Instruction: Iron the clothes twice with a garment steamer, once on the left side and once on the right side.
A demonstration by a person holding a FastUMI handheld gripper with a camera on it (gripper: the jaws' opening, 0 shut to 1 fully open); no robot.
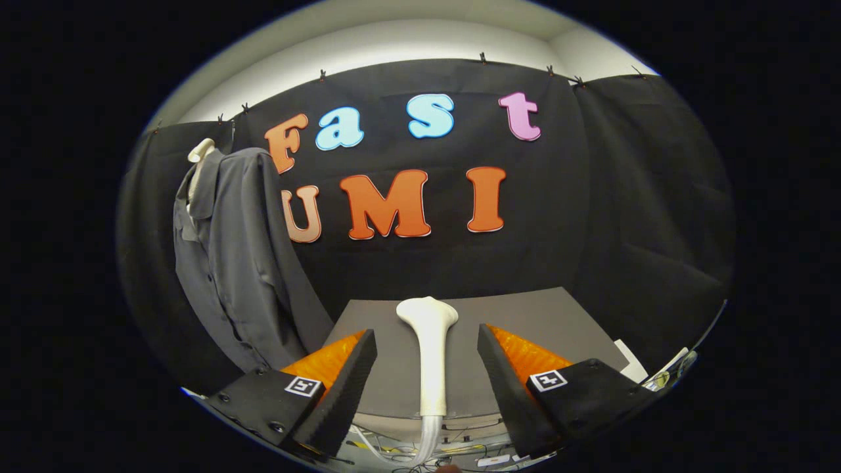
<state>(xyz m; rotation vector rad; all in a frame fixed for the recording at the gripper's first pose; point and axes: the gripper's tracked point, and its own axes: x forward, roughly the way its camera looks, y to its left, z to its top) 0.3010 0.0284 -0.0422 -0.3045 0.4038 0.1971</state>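
The steamer (428, 355) is lying between the spread, released fingers of the gripper (427, 368), untouched; its rigid, light-looking handle is best clasped mid-length. The soft shirt (236, 263) is hanging beyond.

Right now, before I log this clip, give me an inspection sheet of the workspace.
Surface: grey table, bare around the steamer.
Job's things: white steamer head lying on the table between the fingers; grey shirt hanging on a white form, beyond the left finger.
Clutter: papers at the table's right edge.
Gripper: gripper open, fingers either side of the steamer, not touching.
Cables: steamer hose; wires below the table.
Surroundings: black cloth wall.
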